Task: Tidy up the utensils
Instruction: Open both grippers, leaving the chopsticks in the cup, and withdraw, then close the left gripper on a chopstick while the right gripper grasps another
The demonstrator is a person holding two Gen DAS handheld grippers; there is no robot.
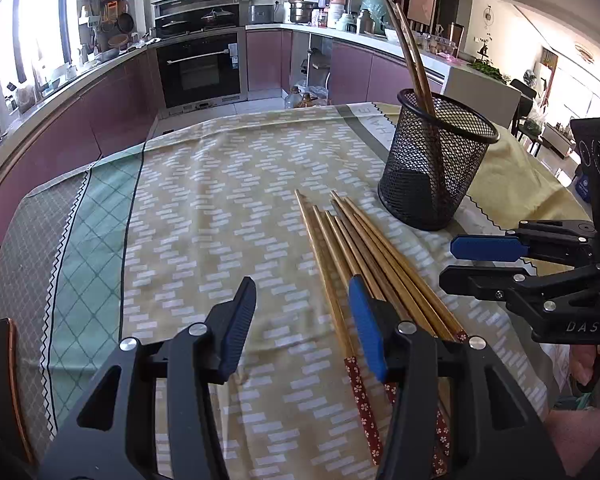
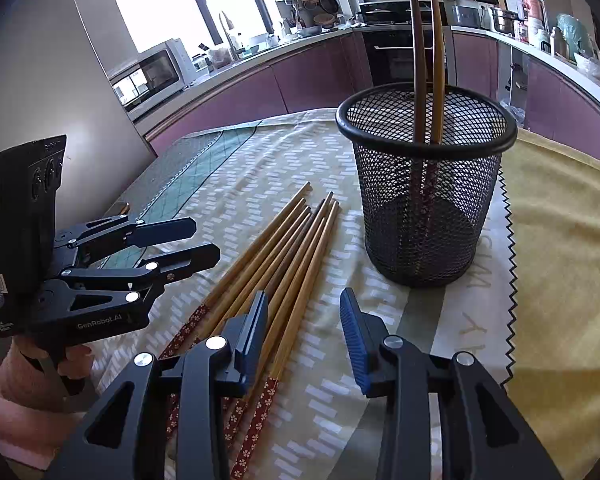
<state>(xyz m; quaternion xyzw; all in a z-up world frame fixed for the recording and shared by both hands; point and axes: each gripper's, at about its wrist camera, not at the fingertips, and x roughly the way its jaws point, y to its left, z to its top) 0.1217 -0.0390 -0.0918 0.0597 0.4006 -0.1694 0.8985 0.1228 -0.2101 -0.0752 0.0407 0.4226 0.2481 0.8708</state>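
Note:
Several wooden chopsticks (image 1: 364, 256) with red flowered ends lie side by side on the patterned tablecloth (image 1: 220, 200); they also show in the right wrist view (image 2: 284, 248). A black mesh cup (image 1: 440, 160) stands upright behind them, holding two chopsticks (image 1: 410, 52); the cup (image 2: 426, 184) shows in the right wrist view too. My left gripper (image 1: 302, 320) is open and empty, its right finger over the chopsticks' handle ends. My right gripper (image 2: 304, 334) is open and empty, just right of the bundle; it also shows in the left wrist view (image 1: 452, 262).
The table's far edge (image 1: 260, 116) drops to a kitchen floor with an oven (image 1: 200, 68) and purple cabinets behind. A yellow cloth (image 2: 560, 260) covers the table right of the cup. The left gripper (image 2: 204, 240) shows at the bundle's left.

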